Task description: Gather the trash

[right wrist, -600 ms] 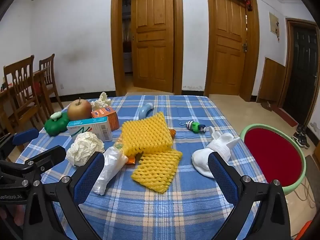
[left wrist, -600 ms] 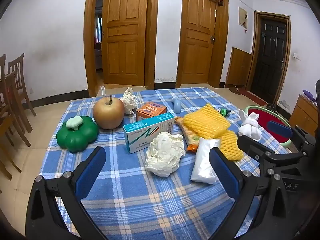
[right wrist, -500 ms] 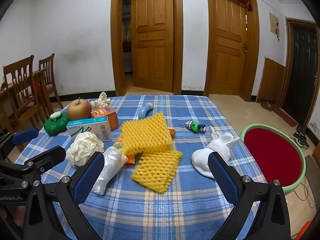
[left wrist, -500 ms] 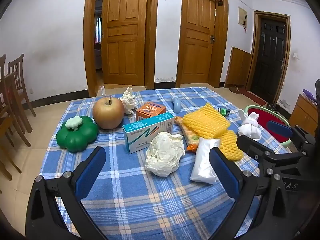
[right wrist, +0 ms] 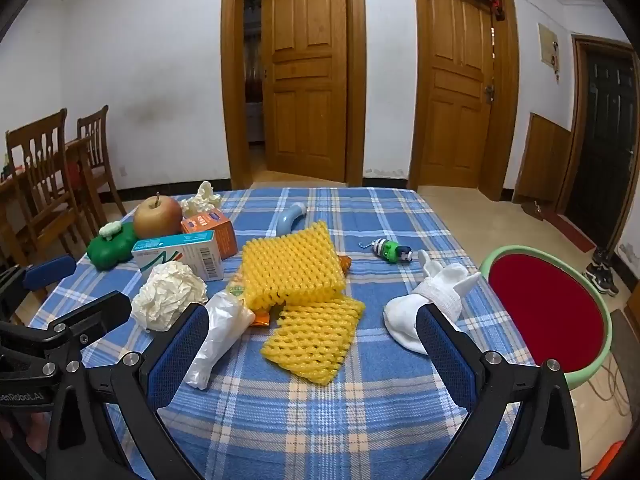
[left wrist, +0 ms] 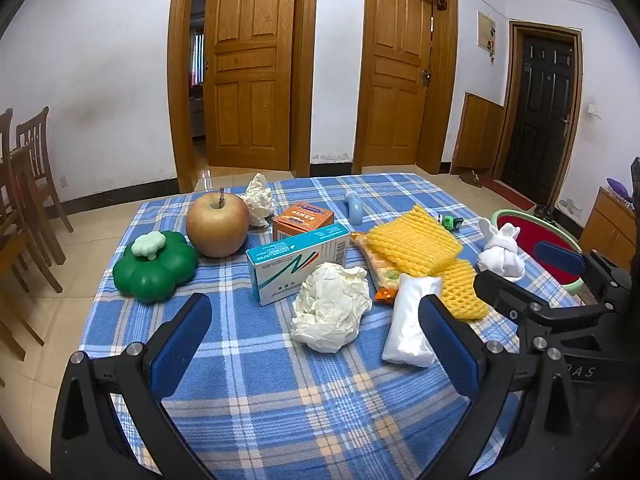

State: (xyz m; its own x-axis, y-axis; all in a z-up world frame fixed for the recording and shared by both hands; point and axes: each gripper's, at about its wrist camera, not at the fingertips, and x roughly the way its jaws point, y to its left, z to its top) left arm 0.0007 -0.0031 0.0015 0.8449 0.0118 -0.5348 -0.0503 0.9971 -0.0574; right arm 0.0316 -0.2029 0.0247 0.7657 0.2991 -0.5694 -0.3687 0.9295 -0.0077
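Fingers [left wrist: 182, 336] spread wide and empty on both the left gripper [left wrist: 316, 344] and right gripper [right wrist: 312, 344], just hovering over the near table [left wrist: 280, 400] edge, so nothing collected yet. Trash sitting mid-table: crumpled paper [left wrist: 330, 310], plastic bag [left wrist: 408, 320], yellow foam nets [right wrist: 292, 268]. Probably reaching down onto the paper next, then over to the red basin [right wrist: 548, 312] beside the table.

A home dining room: panelled wooden doors [right wrist: 308, 76], dining chairs [right wrist: 44, 176], checked-cloth table [right wrist: 304, 412].
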